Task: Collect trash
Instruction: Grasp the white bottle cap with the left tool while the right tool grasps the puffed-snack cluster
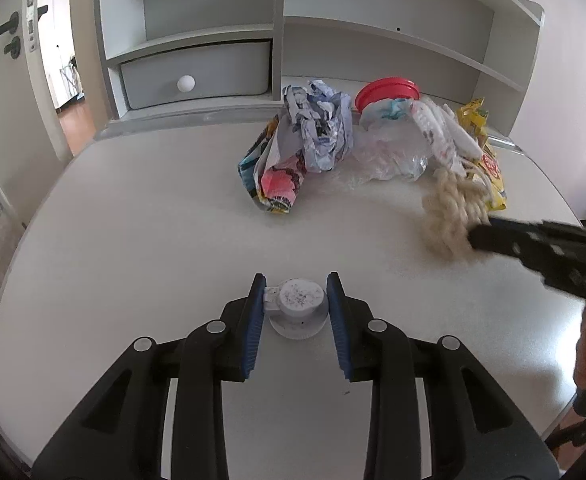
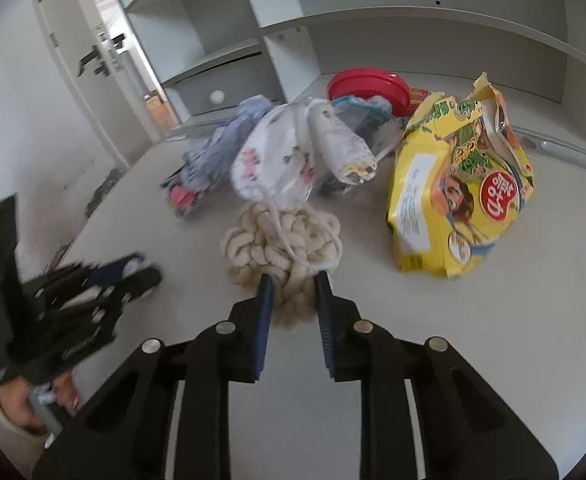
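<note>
item under collection, left side: a small white cap-like piece [image 1: 297,308], standing on the white desk [image 1: 133,240] near its front edge, well apart from the main heap. the left gripper [image 1: 296,300] has its blue pads against both sides of it; judged clamped on the piece, though the piece is not yet lifted.

item under collection, right side: a knotted cream rope ball [image 2: 281,240], lying at the near edge of the heap. the right gripper [image 2: 291,280] has its jaws drawn in on the near end of the ball, the fibres pinched between the pads; judged gripped. a white cord from the printed cloth face mask [image 2: 277,160] lies across the ball and may drag along with it.

remaining on the desk, untouched: the face mask, a crumpled paper wad [image 1: 321,128], a colourful wrapper [image 1: 273,176], a clear plastic bag [image 1: 389,156], a yellow snack bag [image 2: 457,188], and a red lid [image 2: 369,84] at the back.

no bin or collecting bag is visible in either view.

assessment: early stage. two items seized, none seen deposited, most of the heap still to go.
</note>
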Demonstrator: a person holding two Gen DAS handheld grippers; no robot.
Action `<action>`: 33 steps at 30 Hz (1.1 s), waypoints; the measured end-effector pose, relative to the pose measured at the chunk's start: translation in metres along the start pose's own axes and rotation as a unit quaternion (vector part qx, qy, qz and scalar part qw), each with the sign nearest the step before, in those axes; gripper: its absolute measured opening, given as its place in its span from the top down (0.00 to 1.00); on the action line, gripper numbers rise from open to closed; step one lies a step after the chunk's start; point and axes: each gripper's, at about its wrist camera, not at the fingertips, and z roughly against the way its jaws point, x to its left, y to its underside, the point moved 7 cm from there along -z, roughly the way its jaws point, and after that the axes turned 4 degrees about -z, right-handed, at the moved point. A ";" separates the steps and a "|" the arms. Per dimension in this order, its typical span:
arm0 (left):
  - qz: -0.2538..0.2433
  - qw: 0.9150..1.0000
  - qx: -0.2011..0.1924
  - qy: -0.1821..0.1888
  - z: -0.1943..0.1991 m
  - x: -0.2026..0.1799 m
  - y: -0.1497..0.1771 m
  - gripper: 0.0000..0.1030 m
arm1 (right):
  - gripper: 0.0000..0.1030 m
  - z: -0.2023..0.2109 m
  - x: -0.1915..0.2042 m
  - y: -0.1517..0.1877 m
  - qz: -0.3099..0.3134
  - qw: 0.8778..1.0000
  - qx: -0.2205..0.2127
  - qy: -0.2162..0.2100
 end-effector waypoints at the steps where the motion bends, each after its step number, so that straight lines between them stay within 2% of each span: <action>1: -0.001 1.000 -0.001 0.001 0.000 -0.001 -0.001 0.71 | 0.78 0.003 0.001 0.004 0.004 1.000 0.002 -0.001; 7: -0.003 1.000 -0.003 0.005 -0.001 -0.007 -0.003 0.71 | 0.80 0.023 -0.021 0.018 -0.014 1.000 0.001 0.016; 15: -0.014 1.000 -0.007 0.011 -0.002 -0.017 -0.010 0.71 | 0.81 0.070 -0.090 0.024 -0.072 0.993 -0.033 0.085; 20: -0.021 1.000 -0.001 0.013 -0.007 -0.025 -0.010 0.71 | 0.80 0.082 -0.118 0.032 -0.101 0.990 -0.032 0.098; 21: -0.021 1.000 0.002 0.017 -0.008 -0.026 -0.010 0.71 | 0.78 0.082 -0.119 0.033 -0.103 0.990 -0.032 0.095; 22: -0.021 1.000 0.004 0.016 -0.009 -0.026 -0.010 0.71 | 0.64 0.082 -0.119 0.035 -0.106 0.989 -0.033 0.094; 23: -0.022 1.000 0.004 0.013 -0.009 -0.026 -0.011 0.69 | 0.35 0.083 -0.118 0.036 -0.107 0.989 -0.035 0.092; 24: -0.025 1.000 0.006 0.009 -0.010 -0.026 -0.011 0.68 | 0.23 0.084 -0.117 0.035 -0.107 0.989 -0.042 0.091; 25: -0.027 1.000 0.009 0.005 -0.010 -0.026 -0.011 0.61 | 0.16 0.086 -0.116 0.034 -0.104 0.989 -0.053 0.094; 26: -0.028 1.000 0.011 0.000 -0.010 -0.026 -0.010 0.52 | 0.16 0.086 -0.114 0.034 -0.101 0.989 -0.055 0.094; 29: -0.036 0.999 0.005 -0.011 -0.003 -0.026 -0.011 0.43 | 0.16 0.081 -0.108 0.029 -0.090 0.990 -0.049 0.095; 33: -0.051 0.998 0.006 -0.020 0.000 -0.024 -0.011 0.41 | 0.16 0.068 -0.110 0.025 -0.085 0.990 -0.037 0.106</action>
